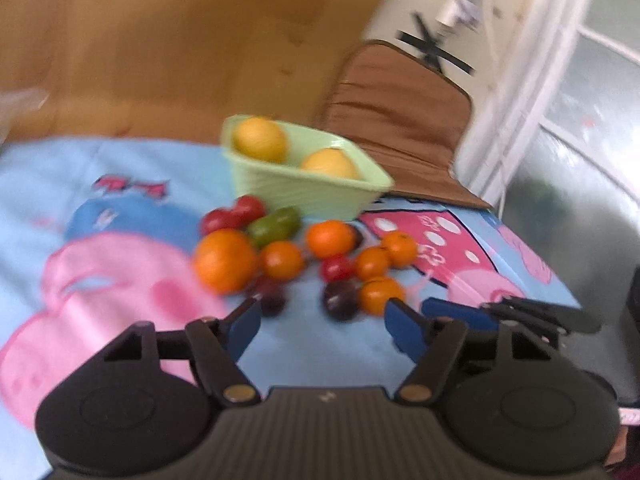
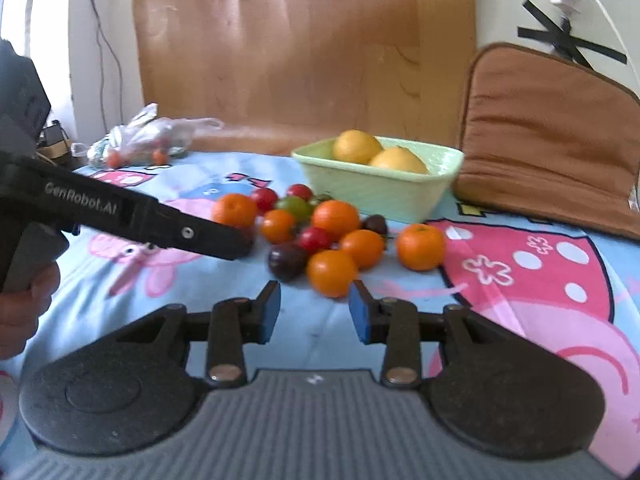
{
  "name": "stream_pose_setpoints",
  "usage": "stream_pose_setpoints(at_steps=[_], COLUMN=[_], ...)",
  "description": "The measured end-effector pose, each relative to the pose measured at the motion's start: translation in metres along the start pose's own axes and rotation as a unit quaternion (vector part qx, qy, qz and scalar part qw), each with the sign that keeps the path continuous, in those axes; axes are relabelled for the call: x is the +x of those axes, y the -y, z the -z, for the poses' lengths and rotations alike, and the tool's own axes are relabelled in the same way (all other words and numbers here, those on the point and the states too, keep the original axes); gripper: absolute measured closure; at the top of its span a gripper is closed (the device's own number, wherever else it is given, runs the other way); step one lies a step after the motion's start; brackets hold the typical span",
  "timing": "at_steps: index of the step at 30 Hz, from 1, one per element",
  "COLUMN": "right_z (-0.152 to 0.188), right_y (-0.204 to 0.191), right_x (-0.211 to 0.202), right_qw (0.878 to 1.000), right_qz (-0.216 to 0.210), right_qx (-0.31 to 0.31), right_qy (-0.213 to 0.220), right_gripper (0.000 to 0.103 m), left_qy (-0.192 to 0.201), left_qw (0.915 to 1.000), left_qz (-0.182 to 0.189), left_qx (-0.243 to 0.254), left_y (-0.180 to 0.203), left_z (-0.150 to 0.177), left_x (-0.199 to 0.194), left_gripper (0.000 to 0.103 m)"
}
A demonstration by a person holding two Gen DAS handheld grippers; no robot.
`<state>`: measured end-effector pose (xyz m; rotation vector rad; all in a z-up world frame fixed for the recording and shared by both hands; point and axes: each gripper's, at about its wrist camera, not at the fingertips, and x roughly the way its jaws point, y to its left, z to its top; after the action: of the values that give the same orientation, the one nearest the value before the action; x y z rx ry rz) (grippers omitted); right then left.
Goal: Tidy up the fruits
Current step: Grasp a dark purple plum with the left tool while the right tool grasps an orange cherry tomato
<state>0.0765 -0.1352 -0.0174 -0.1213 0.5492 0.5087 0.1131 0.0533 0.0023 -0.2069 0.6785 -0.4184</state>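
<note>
A pale green basket [image 1: 304,190] [image 2: 380,190] holds two yellow-orange fruits [image 1: 260,139] [image 2: 356,146]. In front of it lies a cluster of fruit on the cartoon tablecloth: several oranges [image 1: 224,260] [image 2: 332,273], red tomatoes [image 1: 250,208] [image 2: 316,239], a green one [image 1: 274,224] [image 2: 295,206] and dark plums [image 1: 340,300] [image 2: 286,260]. My left gripper [image 1: 322,326] is open and empty, just short of the cluster. My right gripper [image 2: 314,310] is open and empty, close before the nearest orange. The left gripper's body [image 2: 120,210] crosses the right wrist view at left.
A brown cushion [image 1: 404,120] [image 2: 552,140] leans behind the basket at right. A wooden board [image 2: 304,48] stands at the back. A plastic bag with small fruits [image 2: 144,140] lies at the far left. The table edge [image 1: 532,256] drops off at right.
</note>
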Motion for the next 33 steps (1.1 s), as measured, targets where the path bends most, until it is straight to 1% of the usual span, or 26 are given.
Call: stream_pose_setpoints(at_steps=[4,6,8,9,12,14,16,18,19,21,24,28,30,33], right_z=[-0.002,-0.003,-0.005,-0.006,-0.009,-0.011,-0.012,-0.011,-0.010,-0.008,-0.004,-0.001,0.000,0.000], right_y=[0.004,0.005,0.009,0.011,0.015,0.014,0.013,0.012,0.013,0.015,0.017,0.021,0.021,0.019], right_x=[0.006,0.010,0.016,0.019,0.024,0.028,0.029,0.027,0.025,0.021,0.013,0.008,0.008,0.008], right_qw=[1.000,0.999,0.999,0.999,0.999,0.998,0.998,0.998,0.998,0.998,0.998,0.999,0.999,0.999], right_qz=[-0.001,0.002,0.000,-0.002,-0.018,-0.025,-0.026,-0.026,-0.027,-0.029,-0.024,-0.013,-0.010,-0.006], right_qx=[-0.015,-0.028,-0.034,-0.033,-0.031,-0.035,-0.042,-0.047,-0.049,-0.052,-0.050,-0.033,-0.027,-0.030], right_qy=[-0.019,-0.021,-0.031,-0.035,-0.039,-0.040,-0.040,-0.038,-0.038,-0.036,-0.035,-0.035,-0.035,-0.034], right_gripper=[0.062,0.062,0.062,0.062,0.063,0.063,0.064,0.070,0.073,0.073,0.074,0.073,0.073,0.073], left_qy=[-0.016,-0.028,-0.030,-0.030,-0.033,-0.028,-0.021,-0.014,-0.016,-0.024,-0.024,-0.015,-0.015,-0.007], left_qw=[0.9993,0.9985,0.9981,0.9979,0.9985,0.9989,0.9991,0.9994,0.9993,0.9990,0.9994,0.9983,0.9968,0.9953], left_qz=[0.004,0.001,-0.004,-0.006,0.011,0.019,0.021,0.024,0.030,0.039,0.024,-0.010,-0.023,-0.035], left_qx=[0.032,0.046,0.053,0.058,0.043,0.034,0.030,0.021,0.014,0.002,0.010,0.055,0.075,0.090], left_y=[0.017,0.024,0.027,0.028,0.022,0.018,0.015,0.010,0.006,0.002,0.007,0.025,0.033,0.039], left_z=[-0.004,-0.004,-0.002,-0.003,-0.004,-0.003,-0.002,0.000,0.001,0.001,0.000,-0.002,0.000,0.007], left_x=[0.019,0.027,0.031,0.033,0.036,0.036,0.034,0.029,0.028,0.029,0.031,0.041,0.045,0.041], left_gripper=[0.041,0.047,0.049,0.049,0.050,0.052,0.055,0.063,0.065,0.069,0.071,0.071,0.073,0.074])
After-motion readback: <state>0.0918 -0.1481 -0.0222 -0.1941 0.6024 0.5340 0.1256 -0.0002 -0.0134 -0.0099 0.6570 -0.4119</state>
